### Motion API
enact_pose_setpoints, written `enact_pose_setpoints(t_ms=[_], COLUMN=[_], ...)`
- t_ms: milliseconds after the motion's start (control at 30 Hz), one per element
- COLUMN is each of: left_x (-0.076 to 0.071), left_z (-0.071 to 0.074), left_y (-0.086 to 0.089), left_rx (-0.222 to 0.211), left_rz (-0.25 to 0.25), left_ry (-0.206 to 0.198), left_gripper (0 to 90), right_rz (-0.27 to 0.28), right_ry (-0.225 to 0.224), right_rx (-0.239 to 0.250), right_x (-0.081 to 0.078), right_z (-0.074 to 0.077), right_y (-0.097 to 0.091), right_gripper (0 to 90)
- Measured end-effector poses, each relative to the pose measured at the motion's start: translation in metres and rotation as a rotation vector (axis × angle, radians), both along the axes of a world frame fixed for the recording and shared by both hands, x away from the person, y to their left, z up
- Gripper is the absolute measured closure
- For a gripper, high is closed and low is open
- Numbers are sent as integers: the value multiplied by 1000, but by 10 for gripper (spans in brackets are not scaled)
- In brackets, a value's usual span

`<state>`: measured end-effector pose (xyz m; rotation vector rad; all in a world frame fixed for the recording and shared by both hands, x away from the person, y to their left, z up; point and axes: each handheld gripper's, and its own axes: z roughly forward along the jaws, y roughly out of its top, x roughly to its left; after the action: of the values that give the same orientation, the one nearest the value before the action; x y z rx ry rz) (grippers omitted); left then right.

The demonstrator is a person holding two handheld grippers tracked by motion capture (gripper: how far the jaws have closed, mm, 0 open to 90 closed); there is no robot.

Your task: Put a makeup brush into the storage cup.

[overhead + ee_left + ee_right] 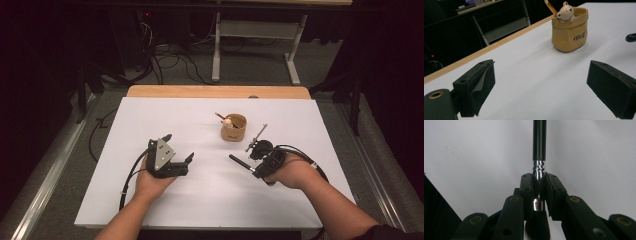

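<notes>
brush [539,142] clamped, tan cup [234,128] nearby

The cup [233,128] stands on the table [150,120], behind both tools.

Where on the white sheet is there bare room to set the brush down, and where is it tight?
Bare: the wide stretch left of the bear cup, beyond the left gripper, and the near strip between the forearms. Tight: the right side, where the right gripper, shut on the brush, sits close to the cup and a thin tool lying beside it.
</notes>
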<state>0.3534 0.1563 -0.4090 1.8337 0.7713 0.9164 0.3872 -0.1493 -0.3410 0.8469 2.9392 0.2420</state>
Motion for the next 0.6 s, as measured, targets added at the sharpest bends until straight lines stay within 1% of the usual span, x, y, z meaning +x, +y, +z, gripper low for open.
enact_pose_setpoints(t_ms=[33,67,133,167,200,267,300,333,367,433,500,567,600], left_x=[-1,-2,-4,-5,-6,-6,-7,-7,-7,-8,-10,-12,-13], left_z=[0,-1,-3,-4,-6,-8,-8,-9,-9,-10,-10,-11,-12], left_y=[-2,-6,-12,-13,-16,-20,-22,-23,-25,-28,-31,-34,-35], left_rx=[21,65,128,147,178,220,237,253,269,300,339,367,388], left_rz=[3,5,-1,-5,-10,-15,-19,-18,-17,-13,-15,-17,-18], left_ry=[-8,-20,-39,-42,-48,-57,-62,-69,-71,-85,-102,-118,-128], left_gripper=[85,85,85,85,85,84,83,83,83,82,83,82,80], right_rz=[1,4,4,6,14,18,20,20,25,33,37,37,36], right_ry=[0,-1,-3,-6,-7,-9,-3,-9,-1,-2,-3,-7,-5], right_rx=[4,3,2,5,6,8,4,5,5,-7,2,1,-1], right_x=[0,0,0,0,1,1,1,1,1,0,0,0,-1], right_z=[0,-1,-1,-1,-1,0,1,0,0,0,-1,-1,0], right_y=[2,3,6,8,9,11,13,14,15,18,19,20,21], right_gripper=[790,790,790,790,790,790,789,790,790,790,790,790,789])
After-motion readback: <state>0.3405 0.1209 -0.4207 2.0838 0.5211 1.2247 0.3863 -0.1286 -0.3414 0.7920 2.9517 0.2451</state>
